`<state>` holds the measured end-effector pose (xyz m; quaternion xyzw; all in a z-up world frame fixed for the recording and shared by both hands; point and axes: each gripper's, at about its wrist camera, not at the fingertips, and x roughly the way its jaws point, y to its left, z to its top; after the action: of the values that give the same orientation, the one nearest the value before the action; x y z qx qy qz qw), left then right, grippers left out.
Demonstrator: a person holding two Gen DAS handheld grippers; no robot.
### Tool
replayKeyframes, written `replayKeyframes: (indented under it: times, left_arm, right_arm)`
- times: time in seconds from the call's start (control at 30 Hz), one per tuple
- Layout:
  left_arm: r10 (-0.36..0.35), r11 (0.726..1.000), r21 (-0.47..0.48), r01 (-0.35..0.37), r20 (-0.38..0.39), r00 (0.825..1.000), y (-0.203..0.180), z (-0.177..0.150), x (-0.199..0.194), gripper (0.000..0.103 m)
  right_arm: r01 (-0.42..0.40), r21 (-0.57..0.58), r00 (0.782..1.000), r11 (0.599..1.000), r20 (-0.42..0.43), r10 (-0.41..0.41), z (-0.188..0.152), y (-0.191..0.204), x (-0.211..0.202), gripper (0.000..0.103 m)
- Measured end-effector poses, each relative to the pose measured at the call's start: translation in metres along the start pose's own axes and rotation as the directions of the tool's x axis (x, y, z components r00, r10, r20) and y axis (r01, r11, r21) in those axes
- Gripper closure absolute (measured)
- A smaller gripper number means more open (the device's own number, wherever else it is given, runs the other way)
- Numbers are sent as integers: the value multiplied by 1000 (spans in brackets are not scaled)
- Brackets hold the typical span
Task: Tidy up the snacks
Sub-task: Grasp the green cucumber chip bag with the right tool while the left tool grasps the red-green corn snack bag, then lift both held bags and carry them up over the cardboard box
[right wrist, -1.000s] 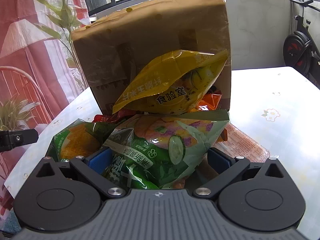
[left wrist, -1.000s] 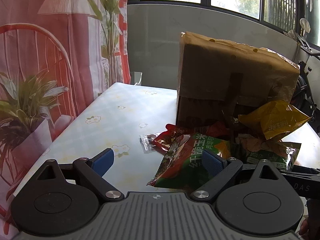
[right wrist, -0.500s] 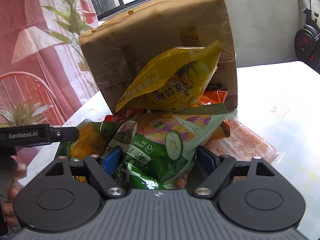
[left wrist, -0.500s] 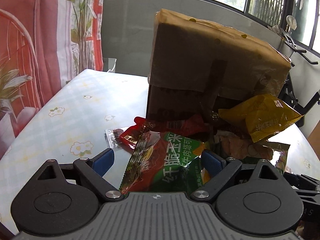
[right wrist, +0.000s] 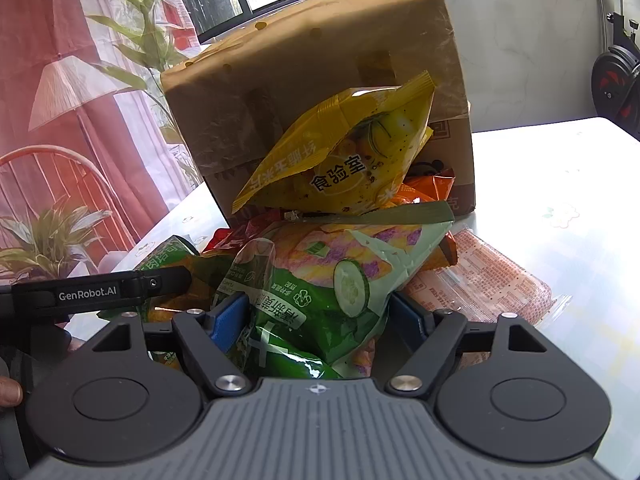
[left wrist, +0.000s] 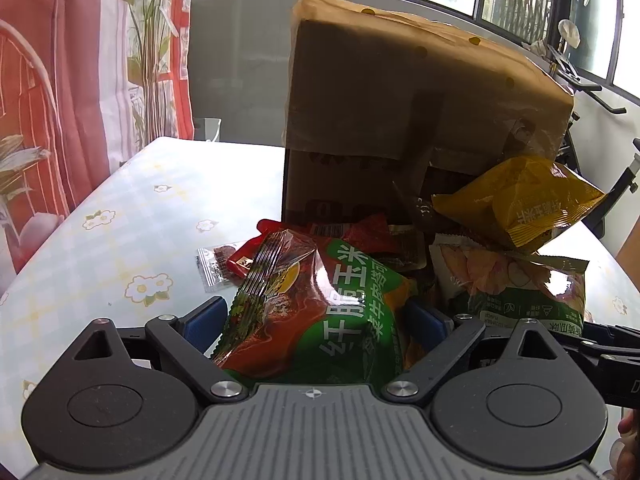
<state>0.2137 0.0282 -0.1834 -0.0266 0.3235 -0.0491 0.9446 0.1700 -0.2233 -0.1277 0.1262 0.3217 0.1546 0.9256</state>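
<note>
A pile of snack bags lies on the table in front of a tipped cardboard box (left wrist: 400, 92), which also shows in the right wrist view (right wrist: 312, 80). My left gripper (left wrist: 316, 320) is open with its blue pads around a red and green corn snack bag (left wrist: 320, 304). My right gripper (right wrist: 316, 316) has its pads against both sides of a green cucumber chip bag (right wrist: 332, 280); that bag also shows in the left wrist view (left wrist: 516, 280). A yellow bag (right wrist: 348, 156) leans on the box above the pile, also seen in the left wrist view (left wrist: 520, 200).
The table has a pale flowered cloth (left wrist: 132, 220). A small clear packet (left wrist: 212, 264) and red packets (left wrist: 360, 236) lie left of the pile. A flat orange-printed pack (right wrist: 480, 280) lies at the right. Red curtains (left wrist: 60, 100) hang at the left. An exercise bike (right wrist: 616, 80) stands at the far right.
My left gripper has moved forward and right until the red and green bag sits between its pads. My right gripper has narrowed around the green cucumber bag and lifted slightly.
</note>
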Motion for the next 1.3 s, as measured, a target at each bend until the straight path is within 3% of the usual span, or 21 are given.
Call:
replayKeyframes:
  times: [0.27,0.7,1.3]
  left_arm:
    - [14,996,90,-19,48,999,-17,-10,-18,21]
    - [28,998,57,-33,85,996,-15,-11,-41,21]
    - [55,998,11,-58,157,986,-11,-19,-86,21]
  right_arm:
    - [-3,2,1000,1000,5,3,0,-1,-3,29]
    - [1,8,1000,1000,16,-1,0,-1,-19,37]
    - [118,20,992,993,49,-118,-3,-6,-74,40]
